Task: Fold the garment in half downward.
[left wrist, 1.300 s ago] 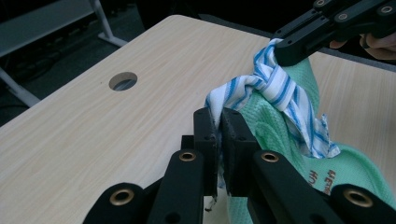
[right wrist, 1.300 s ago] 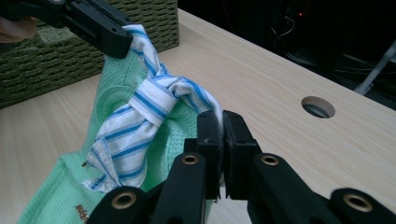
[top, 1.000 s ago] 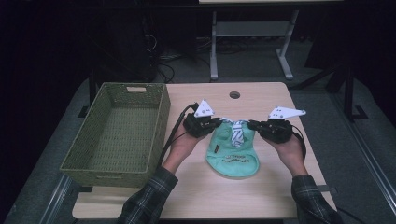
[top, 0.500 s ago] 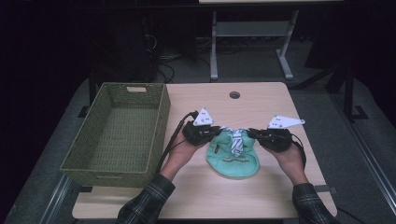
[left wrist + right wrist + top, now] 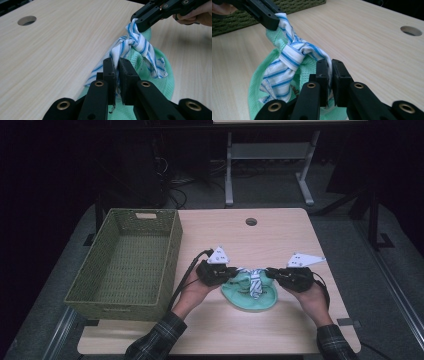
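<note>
Two grippers pinched opposite ends of a blue-and-white striped cloth (image 5: 254,284) near the 6 o'clock edge of the tabletop (image 5: 280,235). The left gripper (image 5: 116,65) had its jaws closed on one end of the cloth, and the right gripper (image 5: 329,67) was clamped on the other end, at 3 o'clock from the left one in the high view. A twist, perhaps a knot, sat midway along the striped cloth. Under it lay a green waffle-weave cloth (image 5: 245,299), spread on the wood; whether the jaws also caught its edge was hard to tell. A woven green basket (image 5: 102,297) stood at 9 o'clock, apart from the cloths.
</note>
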`<state>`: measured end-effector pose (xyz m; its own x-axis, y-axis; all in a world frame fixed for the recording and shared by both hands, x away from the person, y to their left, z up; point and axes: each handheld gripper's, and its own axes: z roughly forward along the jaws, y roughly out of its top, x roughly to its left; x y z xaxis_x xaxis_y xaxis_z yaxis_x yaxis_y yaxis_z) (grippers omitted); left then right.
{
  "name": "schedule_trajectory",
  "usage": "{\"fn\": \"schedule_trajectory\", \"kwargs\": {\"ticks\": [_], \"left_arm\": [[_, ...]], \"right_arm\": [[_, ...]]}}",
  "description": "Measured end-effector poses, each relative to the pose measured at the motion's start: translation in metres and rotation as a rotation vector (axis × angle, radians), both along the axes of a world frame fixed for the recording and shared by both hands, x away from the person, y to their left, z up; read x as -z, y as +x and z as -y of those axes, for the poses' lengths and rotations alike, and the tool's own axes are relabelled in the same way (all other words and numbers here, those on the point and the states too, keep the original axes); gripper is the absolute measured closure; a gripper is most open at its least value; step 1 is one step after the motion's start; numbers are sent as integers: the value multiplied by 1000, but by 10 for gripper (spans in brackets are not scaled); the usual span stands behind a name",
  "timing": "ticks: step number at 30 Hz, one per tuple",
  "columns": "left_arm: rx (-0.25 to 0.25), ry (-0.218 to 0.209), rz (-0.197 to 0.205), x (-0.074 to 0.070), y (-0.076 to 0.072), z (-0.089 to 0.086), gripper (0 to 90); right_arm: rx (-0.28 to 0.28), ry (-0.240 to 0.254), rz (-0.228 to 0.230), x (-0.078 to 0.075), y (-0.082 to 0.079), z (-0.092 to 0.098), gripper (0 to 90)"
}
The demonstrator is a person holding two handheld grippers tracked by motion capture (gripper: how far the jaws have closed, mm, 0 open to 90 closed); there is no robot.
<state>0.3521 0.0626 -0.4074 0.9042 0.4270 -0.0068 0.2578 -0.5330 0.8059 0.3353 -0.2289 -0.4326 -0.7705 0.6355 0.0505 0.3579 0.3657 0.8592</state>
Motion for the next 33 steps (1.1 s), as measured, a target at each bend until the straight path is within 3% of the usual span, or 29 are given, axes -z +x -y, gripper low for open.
{"fn": "schedule_trajectory", "kwargs": {"ticks": [7,26,29,33], "left_arm": [[23,6,-43,7,-9,0,830],[99,77,-138,34,-34,3,814],[106,95,-152,40,-37,5,800],[99,88,-161,41,-38,5,755]], "right_arm": [[-18,-3,-27,7,-10,1,823],[-60,-35,-95,25,-45,5,790],[-66,-38,-117,28,-50,6,779],[-66,-25,-135,31,-54,8,739]]}}
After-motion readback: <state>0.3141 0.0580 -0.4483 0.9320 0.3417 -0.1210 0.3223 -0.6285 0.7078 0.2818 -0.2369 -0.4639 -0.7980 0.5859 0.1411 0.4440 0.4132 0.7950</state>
